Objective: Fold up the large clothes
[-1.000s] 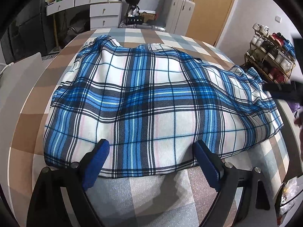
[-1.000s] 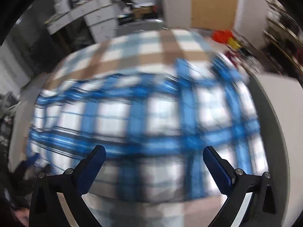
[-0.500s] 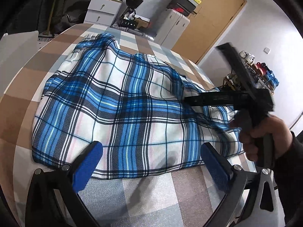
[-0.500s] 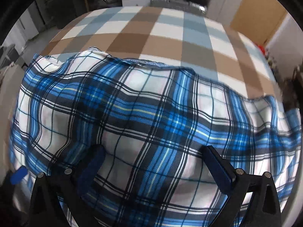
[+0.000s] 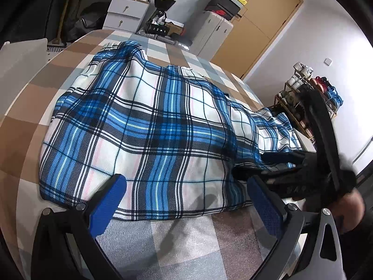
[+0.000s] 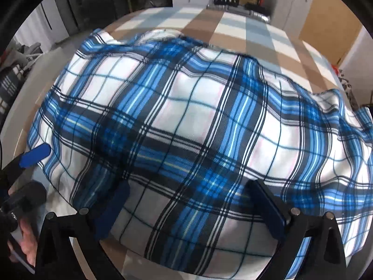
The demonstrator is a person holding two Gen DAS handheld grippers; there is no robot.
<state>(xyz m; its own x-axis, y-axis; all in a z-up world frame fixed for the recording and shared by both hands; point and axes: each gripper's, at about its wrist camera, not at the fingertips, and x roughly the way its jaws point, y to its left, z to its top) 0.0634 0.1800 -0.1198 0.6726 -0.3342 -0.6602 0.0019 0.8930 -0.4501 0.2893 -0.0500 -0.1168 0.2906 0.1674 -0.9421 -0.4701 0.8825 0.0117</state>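
One plaid cloth (image 5: pixel 149 126) — blue, white and black — lies spread and rumpled over a table (image 5: pixel 28 107) covered in brown, grey and white checks; its near hem runs just ahead of the left gripper (image 5: pixel 186 203), and its right end bunches toward the table's edge. There are two grippers, each with two blue-padded fingers (image 5: pixel 107 200). The left gripper's fingers have just been opening and now stand wide apart, hovering over the hem and the bare check cover below it, with nothing between them. The right gripper (image 6: pixel 188 207) points steeply down over the cloth, its fingers also spread wide; the plaid fills the gap between them, but the pads do not press on it. In the left view the right gripper shows as a dark, blurred shape at the cloth's right end, with one hand (image 5: pixel 349 210) behind it. In the right view one blue pad of the left gripper lies at the cloth's left edge. Beyond the table stand one white drawer unit (image 5: pixel 123 11), one door (image 5: pixel 261 18) and one rack (image 5: pixel 310 98).
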